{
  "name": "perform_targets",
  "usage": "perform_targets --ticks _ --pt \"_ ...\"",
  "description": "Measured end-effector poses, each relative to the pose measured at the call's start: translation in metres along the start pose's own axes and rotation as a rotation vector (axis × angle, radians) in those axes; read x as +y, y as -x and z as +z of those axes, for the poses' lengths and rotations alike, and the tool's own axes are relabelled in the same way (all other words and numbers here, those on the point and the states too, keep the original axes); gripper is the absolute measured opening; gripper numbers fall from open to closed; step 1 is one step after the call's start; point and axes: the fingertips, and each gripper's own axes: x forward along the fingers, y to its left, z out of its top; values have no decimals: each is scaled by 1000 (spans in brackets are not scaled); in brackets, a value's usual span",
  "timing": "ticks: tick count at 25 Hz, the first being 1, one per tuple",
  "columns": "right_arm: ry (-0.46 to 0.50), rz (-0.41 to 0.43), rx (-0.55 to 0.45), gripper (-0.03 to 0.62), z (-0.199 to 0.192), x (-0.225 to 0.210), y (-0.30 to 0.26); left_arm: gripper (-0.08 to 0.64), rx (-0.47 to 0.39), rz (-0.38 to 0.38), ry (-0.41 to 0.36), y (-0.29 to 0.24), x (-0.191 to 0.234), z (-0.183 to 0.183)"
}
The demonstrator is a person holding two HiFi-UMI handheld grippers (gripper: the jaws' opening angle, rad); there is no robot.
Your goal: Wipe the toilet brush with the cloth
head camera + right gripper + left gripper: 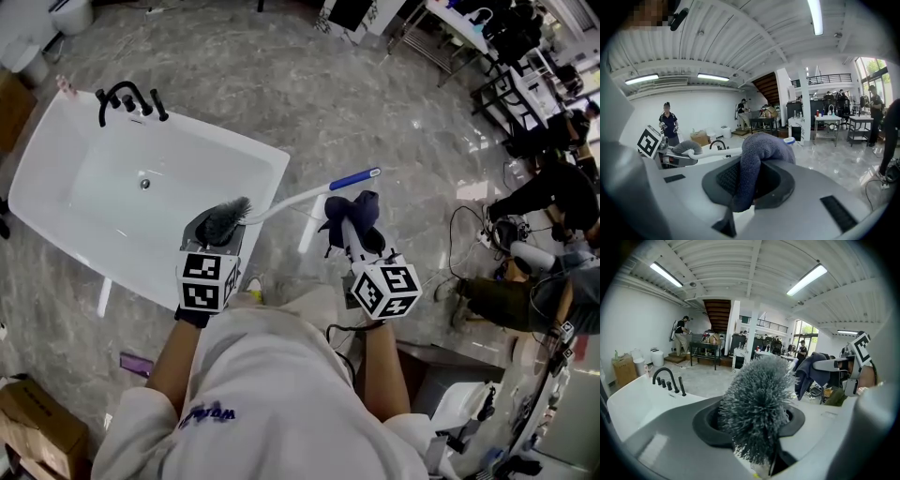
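left gripper (216,234) clamps the brush (300,197) by its springy bristles, its handle likely light and stiff; right gripper (354,239) pinches the limp cloth (364,206).

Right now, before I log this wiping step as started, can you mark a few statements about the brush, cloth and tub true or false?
1. The left tongs grip the toilet brush at its bristle head. True.
2. The right tongs are empty. False: they are shut on a dark blue cloth.
3. The brush's white handle ends in a blue tip. True.
4. The faucet on the bathtub is white. False: it is black; the tub is white.
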Motion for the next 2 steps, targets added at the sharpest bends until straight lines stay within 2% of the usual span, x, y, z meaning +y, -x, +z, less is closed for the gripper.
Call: perform_targets --ticks 2 --pt "3 -6 -2 52 0 -3 2 190 -3 -9 -4 -3 -5 2"
